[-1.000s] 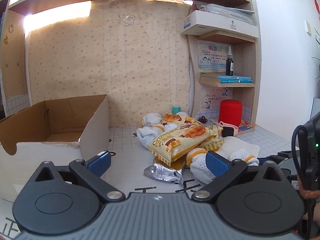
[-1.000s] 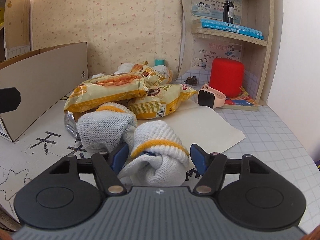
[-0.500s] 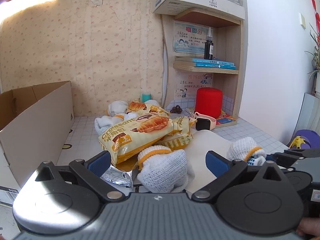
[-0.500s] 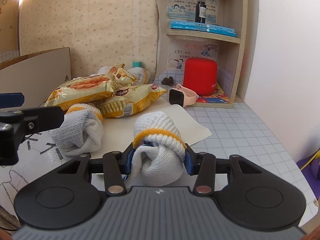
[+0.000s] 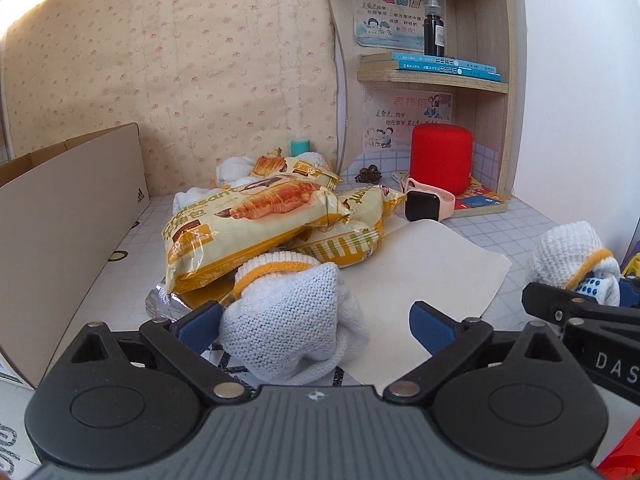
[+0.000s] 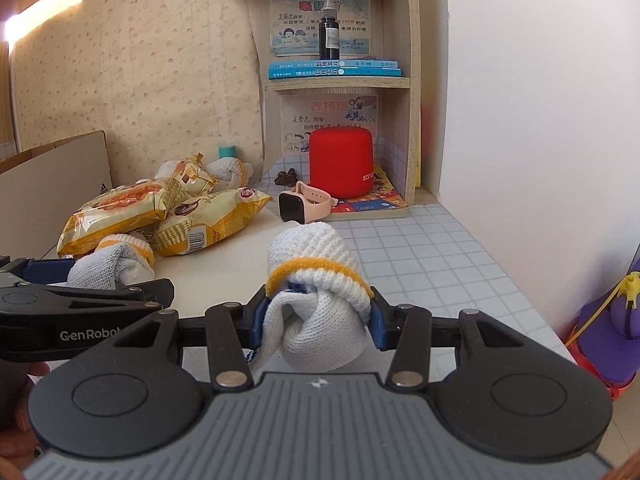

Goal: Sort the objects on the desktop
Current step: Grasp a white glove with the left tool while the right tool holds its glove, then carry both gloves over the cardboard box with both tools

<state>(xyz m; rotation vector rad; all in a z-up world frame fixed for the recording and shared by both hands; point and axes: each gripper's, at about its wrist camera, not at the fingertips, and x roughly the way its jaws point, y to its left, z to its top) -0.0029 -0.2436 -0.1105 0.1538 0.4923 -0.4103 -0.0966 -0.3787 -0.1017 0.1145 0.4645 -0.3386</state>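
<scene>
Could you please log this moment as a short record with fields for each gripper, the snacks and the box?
right gripper: shut on a rolled white glove
left gripper: open, a second rolled glove between its fingers
snack packets: piled mid-desk
cardboard box: at the left edge
smartwatch: in front of the red speaker

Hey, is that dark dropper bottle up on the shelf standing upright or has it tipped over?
Upright. The dropper bottle stands on the blue books, its pointed tip straight up.
</scene>
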